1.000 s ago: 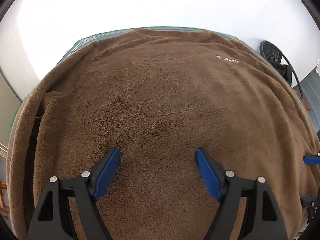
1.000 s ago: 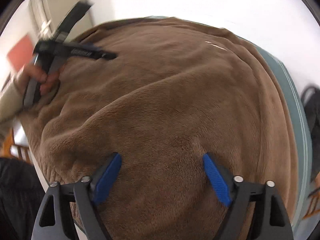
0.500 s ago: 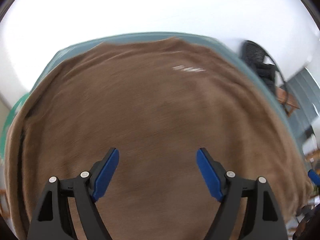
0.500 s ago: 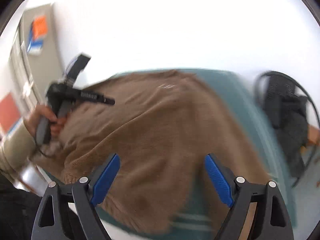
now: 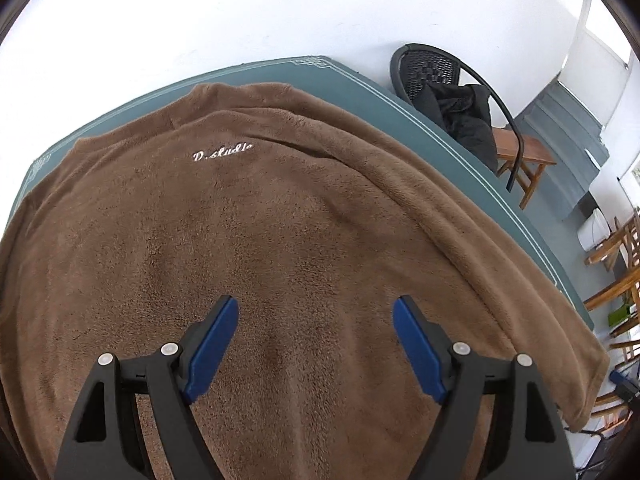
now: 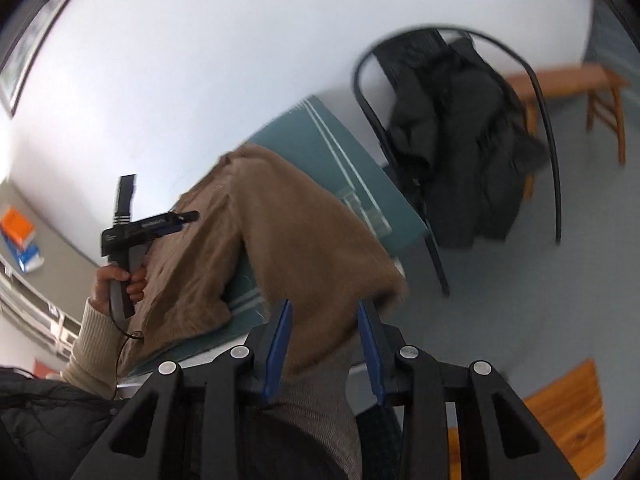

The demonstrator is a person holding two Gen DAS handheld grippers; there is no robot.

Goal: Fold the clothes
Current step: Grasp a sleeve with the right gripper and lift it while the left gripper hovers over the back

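A brown fleece sweater (image 5: 280, 240) with white lettering lies spread on the teal table (image 5: 360, 88). My left gripper (image 5: 316, 320) hovers over its middle, open, with nothing between the blue pads. In the right wrist view the same gripper (image 6: 188, 216) shows from the side in a person's hand (image 6: 116, 280). My right gripper (image 6: 324, 320) is at the table's near corner, its jaws closing on the end of the brown sleeve (image 6: 320, 248), which fills the gap between the pads.
A black chair (image 5: 440, 80) with a dark jacket on it stands just past the table's far right corner, also in the right wrist view (image 6: 460, 140). A wooden bench (image 5: 524, 152) is behind it. More wooden furniture lines the right side.
My right gripper swung right off the sweater's body to the sleeve end at the table corner, and its jaws narrowed around it. The left gripper drifted over the sweater, still open.
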